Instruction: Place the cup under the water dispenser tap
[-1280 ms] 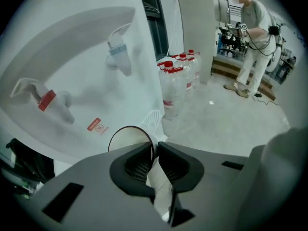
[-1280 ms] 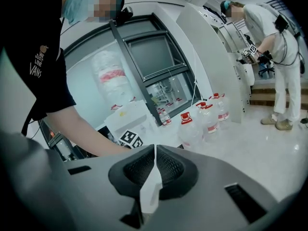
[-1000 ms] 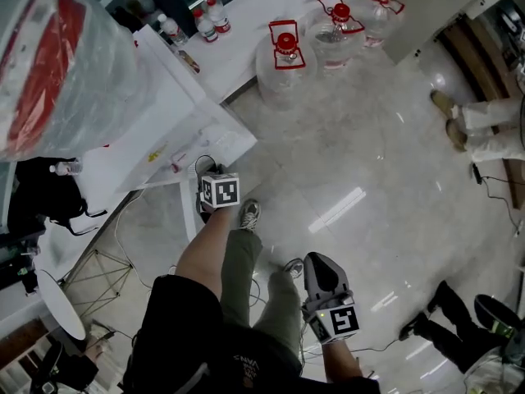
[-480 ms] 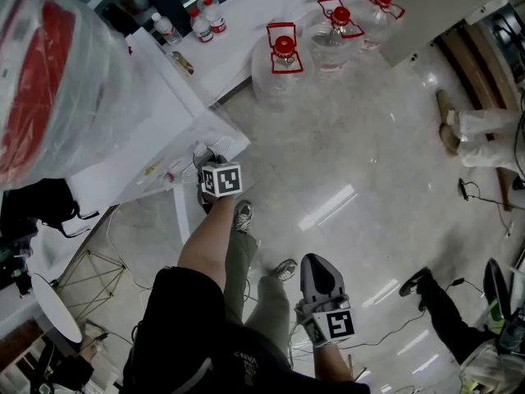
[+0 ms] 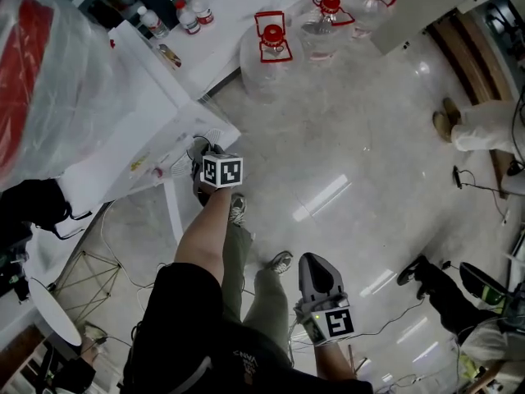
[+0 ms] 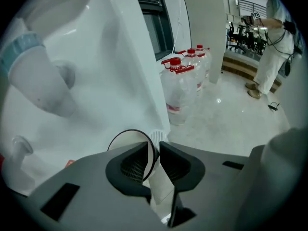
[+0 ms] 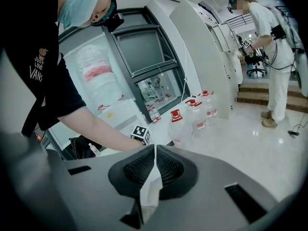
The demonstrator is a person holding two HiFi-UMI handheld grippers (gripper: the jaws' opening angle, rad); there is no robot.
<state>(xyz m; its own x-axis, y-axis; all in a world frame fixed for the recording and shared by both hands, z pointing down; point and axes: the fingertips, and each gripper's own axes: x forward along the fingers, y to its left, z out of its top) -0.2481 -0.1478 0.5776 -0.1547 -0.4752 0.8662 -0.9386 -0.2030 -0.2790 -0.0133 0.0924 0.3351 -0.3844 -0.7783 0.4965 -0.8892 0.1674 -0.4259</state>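
Cup (image 6: 127, 141) hangs tilted in my left hand-held gripper (image 6: 154, 148). Its thin wall is pinched between the pads, and its dark rim shows just left of them. Those jaws have just been easing apart a little, with the wall between them. The cup sits close in front of the white dispenser (image 6: 120, 57), below and to the right of a tap (image 6: 36, 78) with a pale blue band, and apart from it. Farther off on the right, red-capped jugs (image 6: 179, 88) stand on the floor (image 6: 226, 119). My right hand-held gripper (image 7: 154, 150) is low at the near right, well apart from the dispenser, its jaws pressed together on nothing.
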